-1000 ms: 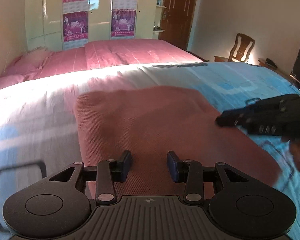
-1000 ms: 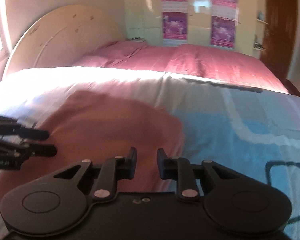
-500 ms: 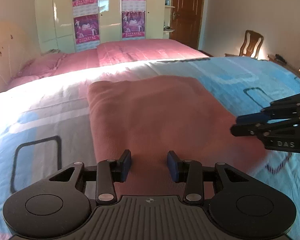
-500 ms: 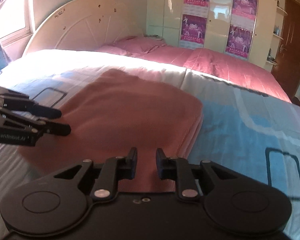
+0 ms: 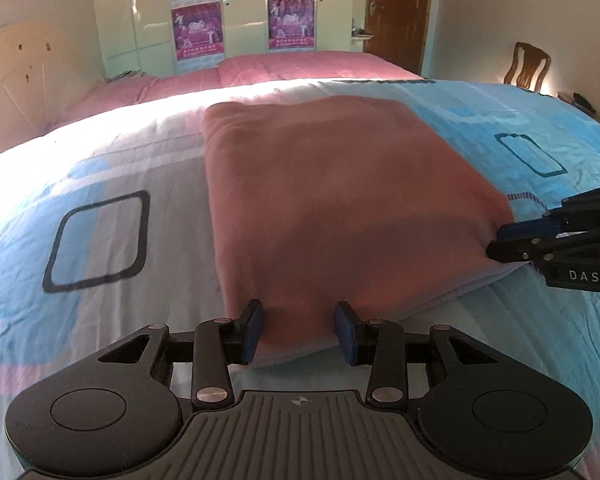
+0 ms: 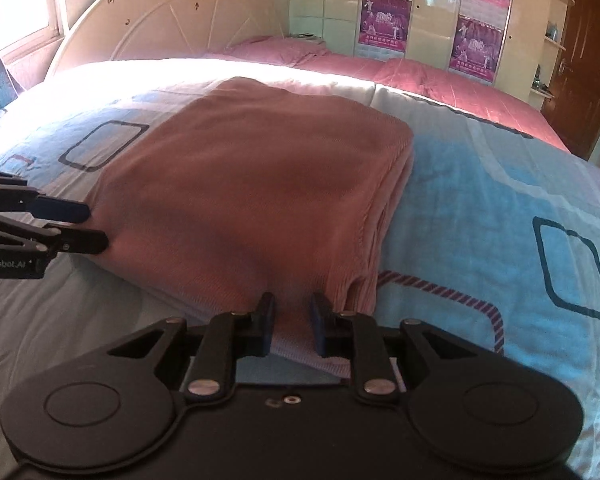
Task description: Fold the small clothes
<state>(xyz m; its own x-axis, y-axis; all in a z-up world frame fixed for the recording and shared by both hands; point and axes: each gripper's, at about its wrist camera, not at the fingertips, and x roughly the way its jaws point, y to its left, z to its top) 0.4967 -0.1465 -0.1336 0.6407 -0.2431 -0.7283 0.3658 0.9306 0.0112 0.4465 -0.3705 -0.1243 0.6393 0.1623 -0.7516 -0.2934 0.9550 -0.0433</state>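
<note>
A folded salmon-pink garment (image 5: 340, 200) (image 6: 252, 184) lies flat on the blue-and-white bedsheet (image 5: 100, 168). My left gripper (image 5: 299, 332) is at the garment's near left corner, its jaws apart with the near hem lying between the blue pads, not pinched. My right gripper (image 6: 291, 328) is at the near right corner. Its jaws stand narrower, a strip of the layered hem sits between them, and I see no firm pinch. Each gripper shows in the other's view: the right gripper (image 5: 495, 241) touches the garment's right edge, and the left gripper (image 6: 96, 226) touches its left edge.
A pink quilt (image 5: 300, 68) covers the bed's far part, below a cream headboard (image 6: 172, 12). A wardrobe with posters (image 5: 240, 12) and a brown door (image 5: 400, 8) stand behind. A wooden chair (image 5: 528, 64) is at the far right. Sheet lies bare on both sides of the garment.
Both grippers have drawn back from over the garment's middle to its near edge and come lower. Their jaw gaps look the same. The garment has stayed in place on the sheet.
</note>
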